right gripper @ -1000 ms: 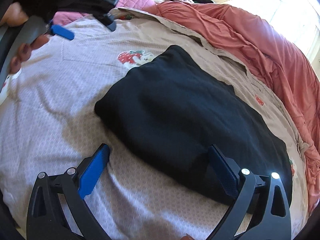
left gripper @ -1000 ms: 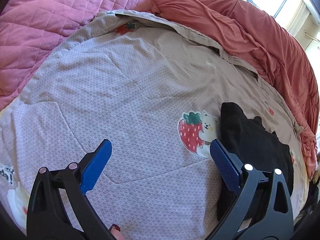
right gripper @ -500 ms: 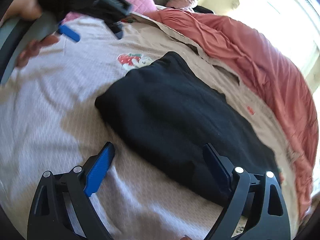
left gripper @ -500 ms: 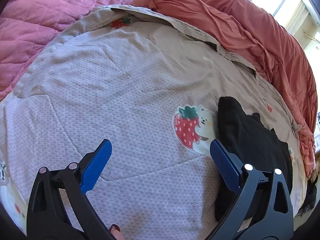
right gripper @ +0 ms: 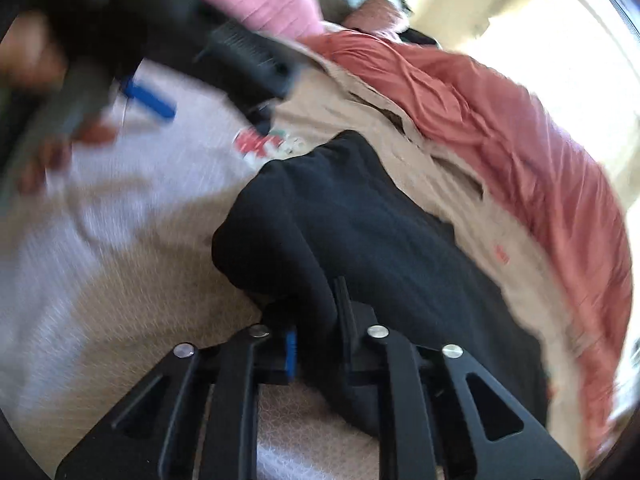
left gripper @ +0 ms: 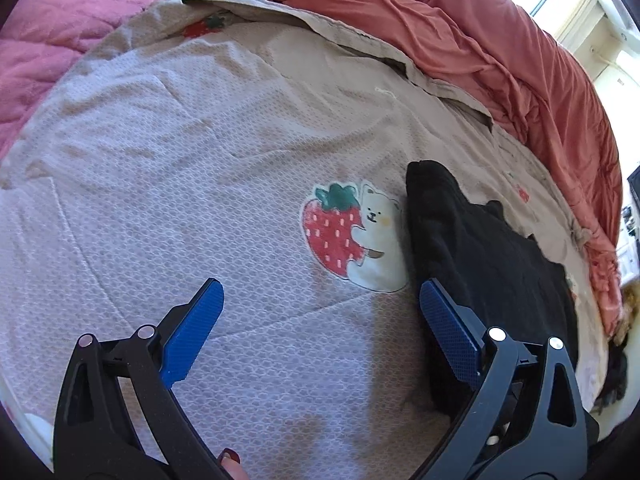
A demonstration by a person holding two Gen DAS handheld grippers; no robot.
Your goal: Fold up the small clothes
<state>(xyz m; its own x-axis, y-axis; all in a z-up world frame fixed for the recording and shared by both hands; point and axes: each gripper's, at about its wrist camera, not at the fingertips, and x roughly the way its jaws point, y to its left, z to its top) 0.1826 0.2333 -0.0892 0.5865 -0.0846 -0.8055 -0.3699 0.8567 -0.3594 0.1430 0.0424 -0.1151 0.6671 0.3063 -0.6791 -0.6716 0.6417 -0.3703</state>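
A black garment point(right gripper: 380, 232) lies folded on a grey patterned blanket point(left gripper: 180, 160) on a bed. My right gripper point(right gripper: 316, 320) is shut on the near edge of the black garment, with cloth bunched between the jaws. The garment also shows at the right of the left wrist view point(left gripper: 480, 256), beside a strawberry and bear print point(left gripper: 348, 232). My left gripper point(left gripper: 320, 304) is open and empty above the blanket, just left of the garment. The left gripper also shows blurred at the upper left of the right wrist view point(right gripper: 148, 96).
A rumpled salmon-red duvet point(left gripper: 500, 52) runs along the far and right side of the bed. A pink quilt point(left gripper: 60, 20) lies at the far left. A bright window is behind the duvet.
My right gripper has closed on the near edge of the black garment and the view has swung, blurred. My left gripper has drifted slightly and stays open.
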